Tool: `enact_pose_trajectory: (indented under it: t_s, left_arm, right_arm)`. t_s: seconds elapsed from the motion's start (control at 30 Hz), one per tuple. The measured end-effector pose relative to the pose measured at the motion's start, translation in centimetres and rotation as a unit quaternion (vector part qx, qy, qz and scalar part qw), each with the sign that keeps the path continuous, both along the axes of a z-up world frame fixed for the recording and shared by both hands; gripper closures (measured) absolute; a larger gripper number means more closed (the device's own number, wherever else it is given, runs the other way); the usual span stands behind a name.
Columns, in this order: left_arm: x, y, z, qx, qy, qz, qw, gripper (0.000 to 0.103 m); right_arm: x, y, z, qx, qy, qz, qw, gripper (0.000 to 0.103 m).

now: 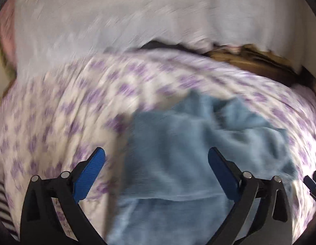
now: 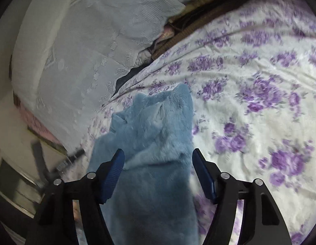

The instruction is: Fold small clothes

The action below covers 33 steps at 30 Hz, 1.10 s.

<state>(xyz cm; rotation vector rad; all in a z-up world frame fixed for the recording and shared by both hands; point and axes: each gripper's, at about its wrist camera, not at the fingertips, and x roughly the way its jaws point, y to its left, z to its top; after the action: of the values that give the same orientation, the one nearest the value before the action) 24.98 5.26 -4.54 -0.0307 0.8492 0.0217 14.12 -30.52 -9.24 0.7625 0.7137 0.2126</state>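
Note:
A fluffy light-blue garment (image 1: pixel 190 143) lies crumpled on a white bedsheet with purple flowers (image 1: pixel 66 106). My left gripper (image 1: pixel 157 153) is open, its blue pads spread wide above the garment's near part, nothing between them. The left wrist view is motion-blurred. In the right wrist view the same blue garment (image 2: pixel 154 134) stretches away from me over the flowered sheet (image 2: pixel 249 94). My right gripper (image 2: pixel 159 155) is open, jaws astride the garment's width, holding nothing.
A pale blue-white textured cover (image 2: pixel 80 47) lies over bedding at the far left, also showing in the left wrist view (image 1: pixel 117 20). Brown and dark fabrics (image 2: pixel 190 20) sit in the gap beside it. A striped cloth (image 1: pixel 2 202) shows at lower left. Floor and furniture (image 2: pixel 21 173) lie beyond the bed edge.

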Motion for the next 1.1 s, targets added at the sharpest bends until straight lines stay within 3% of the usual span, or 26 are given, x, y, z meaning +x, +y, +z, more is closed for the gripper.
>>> enact_pose_trajectory:
  t_s: [0.07, 0.13, 0.27, 0.37, 0.43, 0.53, 0.67, 0.7, 0.77, 0.8, 0.83, 0.9, 1.0, 1.1]
  left_arm:
    - [1.3, 1.9, -2.4, -0.015, 0.033, 0.023, 0.9991, 0.004]
    - [2.1, 2.7, -4.3, -0.006, 0.061, 0.034, 0.9976, 0.004]
    - [3.0, 3.6, -6.0, -0.013, 0.079, 0.038, 0.9961, 0.004]
    - [2.9, 3.3, -5.9, 0.003, 0.073, 0.035, 0.9967, 0.004]
    - [2.9, 3.1, -6.0, 0.01, 0.072, 0.035, 0.9967, 0.004]
    - [2.6, 2.7, -5.9, 0.019, 0.067, 0.038, 0.9969, 0.004]
    - [2.0, 2.3, -5.4, 0.038, 0.049, 0.04, 0.9973, 0.004]
    - [2.0, 2.2, -5.6, 0.043, 0.051, 0.039, 0.997, 0.004]
    - [2.2, 2.1, -6.0, 0.043, 0.062, 0.035, 0.9965, 0.004]
    - [2.2, 2.2, -6.1, 0.04, 0.065, 0.034, 0.9965, 0.004]
    - [2.3, 2.3, -6.1, 0.036, 0.065, 0.034, 0.9966, 0.004]
    - [2.1, 2.5, -5.8, 0.031, 0.064, 0.036, 0.9968, 0.004]
    - [1.7, 2.9, -3.8, 0.034, 0.041, 0.044, 0.9976, 0.004]
    - [1.9, 2.6, -0.9, 0.012, 0.007, 0.032, 0.9994, 0.004]
  right_arm:
    - [2.8, 0.5, -0.1, 0.026, 0.027, 0.006, 0.999, 0.036]
    - [5.5, 1.6, -0.6, 0.011, 0.067, -0.002, 0.998, 0.036]
    - [9.0, 3.3, -1.4, -0.015, 0.08, -0.025, 0.996, 0.036]
    - [10.2, 4.3, -1.5, -0.078, 0.068, -0.041, 0.994, 0.052]
    - [10.4, 5.2, -1.6, -0.142, 0.055, -0.033, 0.988, 0.071]
    - [9.0, 4.8, -0.8, -0.149, 0.014, -0.03, 0.988, 0.084]
    - [7.4, 5.2, 1.5, -0.178, -0.032, -0.029, 0.983, 0.086]
    - [7.3, 5.6, 1.7, -0.201, -0.028, -0.029, 0.979, 0.086]
    - [8.1, 5.9, -0.4, -0.247, 0.035, -0.02, 0.968, 0.084]
    - [8.8, 5.5, -1.9, -0.238, 0.061, -0.012, 0.969, 0.082]
    - [8.7, 4.3, -2.6, -0.201, 0.056, -0.015, 0.978, 0.08]
    - [8.4, 3.4, -1.5, -0.179, 0.063, -0.019, 0.982, 0.075]
    - [6.5, 2.8, 0.5, -0.191, 0.036, -0.072, 0.978, 0.071]
    - [6.7, 3.6, 2.5, -0.18, -0.003, -0.046, 0.983, 0.073]
